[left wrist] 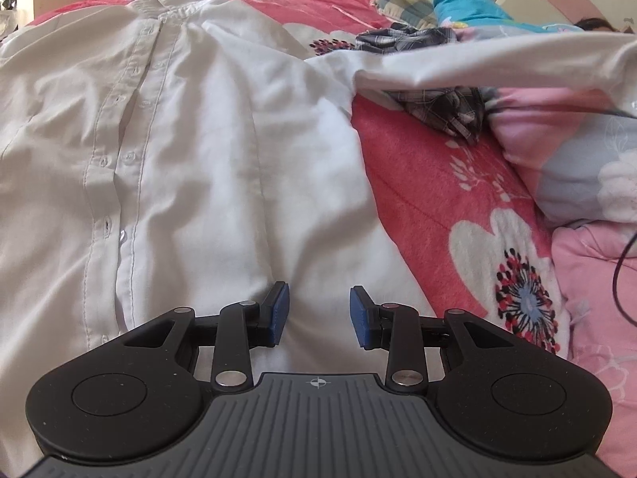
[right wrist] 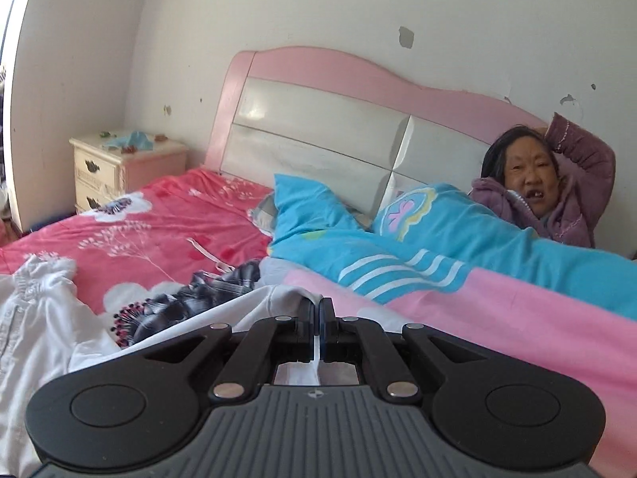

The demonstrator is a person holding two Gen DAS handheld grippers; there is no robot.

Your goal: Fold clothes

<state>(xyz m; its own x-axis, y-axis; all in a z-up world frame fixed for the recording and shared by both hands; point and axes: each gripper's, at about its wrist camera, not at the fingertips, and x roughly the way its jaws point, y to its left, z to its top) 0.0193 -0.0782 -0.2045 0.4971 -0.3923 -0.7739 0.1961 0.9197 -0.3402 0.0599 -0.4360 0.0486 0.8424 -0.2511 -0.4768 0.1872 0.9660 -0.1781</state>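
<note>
A white button-up shirt (left wrist: 191, 127) lies front up on the red floral bedspread (left wrist: 430, 183), collar at the far end. My left gripper (left wrist: 319, 310) is open and empty, low over the shirt's lower right part. The shirt's sleeve (left wrist: 497, 65) is stretched out to the right, lifted above the bed. My right gripper (right wrist: 317, 318) is shut on the end of that sleeve (right wrist: 254, 304), with white cloth pinched between its pads. The shirt's body shows at the left of the right wrist view (right wrist: 36, 318).
A crumpled dark plaid garment (left wrist: 442, 103) lies under the raised sleeve; it also shows in the right wrist view (right wrist: 207, 290). A pink and blue quilt (right wrist: 477, 279) covers a person (right wrist: 533, 183) leaning on the pink headboard (right wrist: 358, 79). A nightstand (right wrist: 119, 167) stands at the left. A black cable (left wrist: 621, 263) hangs at the right.
</note>
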